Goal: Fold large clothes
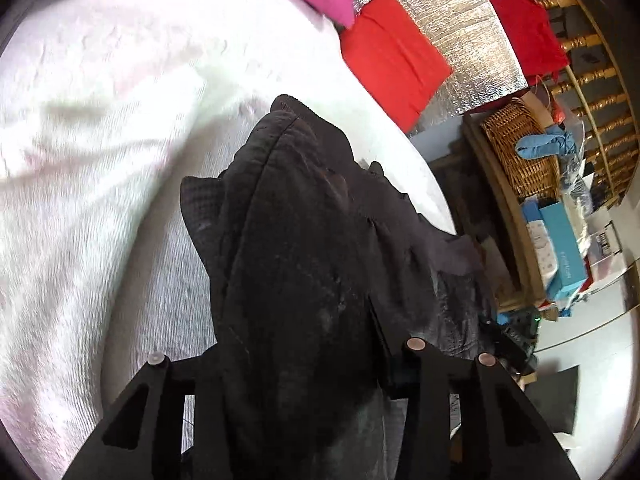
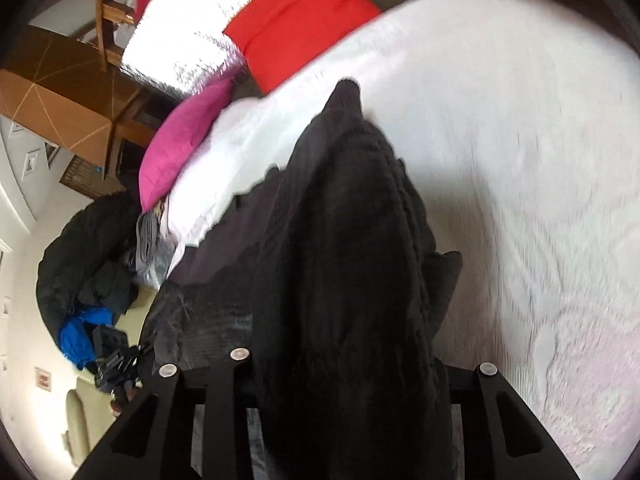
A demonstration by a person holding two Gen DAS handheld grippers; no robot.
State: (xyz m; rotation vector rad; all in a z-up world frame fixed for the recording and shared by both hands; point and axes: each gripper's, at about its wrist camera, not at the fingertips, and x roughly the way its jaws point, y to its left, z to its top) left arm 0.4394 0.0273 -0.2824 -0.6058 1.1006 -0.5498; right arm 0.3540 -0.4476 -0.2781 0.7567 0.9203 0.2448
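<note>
No lettering is showing clearly enough to read. In the left wrist view, a light blue box [image 1: 562, 248] is lying on a cluttered shelf [image 1: 516, 216] and bearing a short white line of print along its side, too small and blurred to decipher.

The dark garment [image 1: 304, 264] was matt, coarse-woven cloth. The white bedspread [image 1: 100, 160] looked textured, ribbed. At 1 o'clock, crinkled foil sheet [image 1: 472, 40] shone glossy; the basket [image 1: 516, 148] was woven wicker.
</note>
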